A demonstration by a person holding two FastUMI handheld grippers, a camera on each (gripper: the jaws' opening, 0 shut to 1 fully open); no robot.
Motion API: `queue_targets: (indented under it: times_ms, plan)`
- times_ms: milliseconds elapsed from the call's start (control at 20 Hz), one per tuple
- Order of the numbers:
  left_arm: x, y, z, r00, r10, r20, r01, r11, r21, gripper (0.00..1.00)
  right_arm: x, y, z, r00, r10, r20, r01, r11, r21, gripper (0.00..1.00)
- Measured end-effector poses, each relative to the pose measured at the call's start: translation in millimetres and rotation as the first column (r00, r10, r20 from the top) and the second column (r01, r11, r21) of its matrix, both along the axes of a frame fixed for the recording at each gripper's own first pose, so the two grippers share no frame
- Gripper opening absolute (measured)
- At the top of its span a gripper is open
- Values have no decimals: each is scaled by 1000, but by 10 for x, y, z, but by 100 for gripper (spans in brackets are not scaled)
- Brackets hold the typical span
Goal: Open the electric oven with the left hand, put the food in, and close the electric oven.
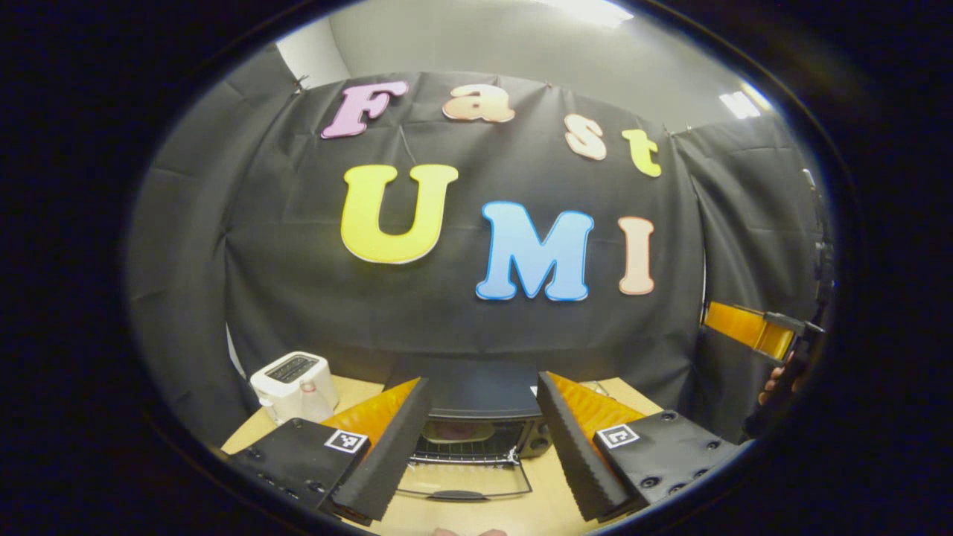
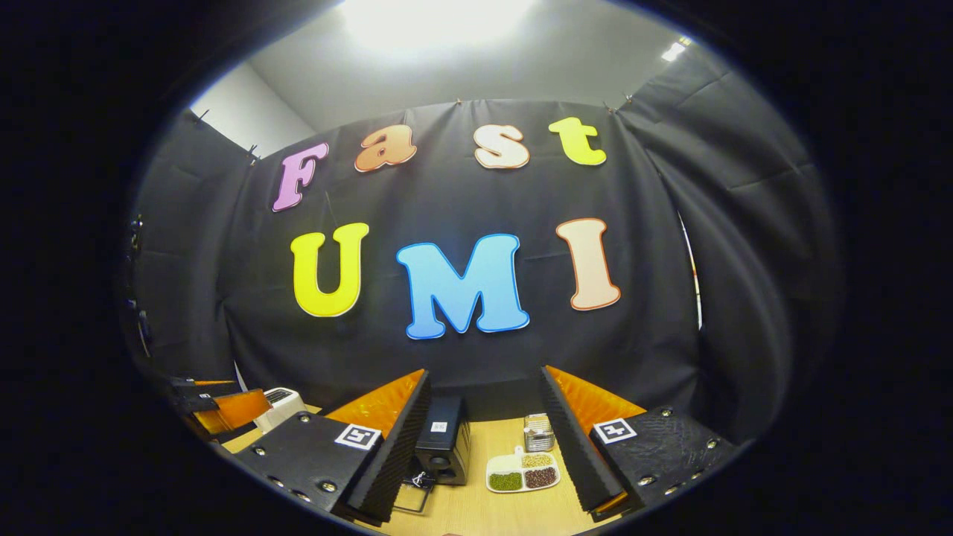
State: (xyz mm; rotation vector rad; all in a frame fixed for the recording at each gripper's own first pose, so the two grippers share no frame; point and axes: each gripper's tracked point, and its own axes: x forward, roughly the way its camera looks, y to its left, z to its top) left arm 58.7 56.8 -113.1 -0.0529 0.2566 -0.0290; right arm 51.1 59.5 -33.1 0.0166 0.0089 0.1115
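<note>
On the wooden table [image 1: 536, 506], the electric oven [image 1: 476, 417] sits straight ahead of the left gripper [image 1: 484, 447], its door [image 1: 461, 487] folded down toward the near edge, something pinkish inside. Both grippers' fingers are spread, empty; the right gripper [image 2: 484, 447] faces a divided tray [image 2: 523, 472].

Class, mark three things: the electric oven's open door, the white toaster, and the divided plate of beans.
Oven door [image 1: 461, 487], left gripper view, on its glass pane.
Toaster [image 1: 290, 381], left gripper view, on its top.
Divided plate [image 2: 523, 472], right gripper view, on its central divider.
</note>
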Motion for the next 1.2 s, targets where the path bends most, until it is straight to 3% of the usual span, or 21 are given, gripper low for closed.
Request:
queue_targets:
  times_ms: [100,200,300,400,500,550,650,800,850,1000,1100,1150,1200]
  plan:
    - [14,-15,-216,998,-1,-64,1,1000,2,100,38,-39,-5,1000,-3,-2,3,1000,0,89]
    - [17,-30,-467,990,-8,-141,9,1000,3,92,83,-78,-55,1000,-11,-21,11,1000,2,89]
    - [-6,-33,-788,973,-11,-231,13,1000,6,96,92,-115,-114,999,-14,-35,14,1000,9,90]
    - [-58,-84,-1157,942,-30,-333,33,999,4,92,78,-168,-155,999,-24,-46,25,1000,9,90]
    - [-161,-65,-1513,899,-34,-437,51,998,28,92,87,-210,-206,998,-35,-59,36,999,16,90]
    - [-194,-81,-1698,873,-38,-485,62,998,34,100,72,-228,-229,997,-41,-68,42,999,17,91]
    - [-316,-94,-2029,816,-42,-577,74,997,32,97,52,-317,-278,995,-58,-78,59,998,12,92]
    - [-403,-66,-2487,746,-33,-665,59,998,16,96,72,-474,-381,991,-96,-95,95,995,-13,92]
    - [-437,-64,-2630,718,-32,-696,51,999,6,100,60,-500,-394,989,-105,-100,104,995,-10,92]
    - [-512,-10,-3023,635,-22,-773,39,999,4,97,39,-594,-426,986,-130,-108,130,991,-8,92]
    - [-515,45,-3233,602,-10,-798,51,998,26,97,24,-624,-430,985,-140,-104,138,990,-21,92]
    - [-498,41,-3341,584,-16,-811,57,998,21,92,44,-659,-429,984,-151,-97,148,988,-36,92]
    - [-484,59,-3467,562,-15,-827,61,998,23,97,54,-678,-432,984,-147,-98,143,989,-46,92]
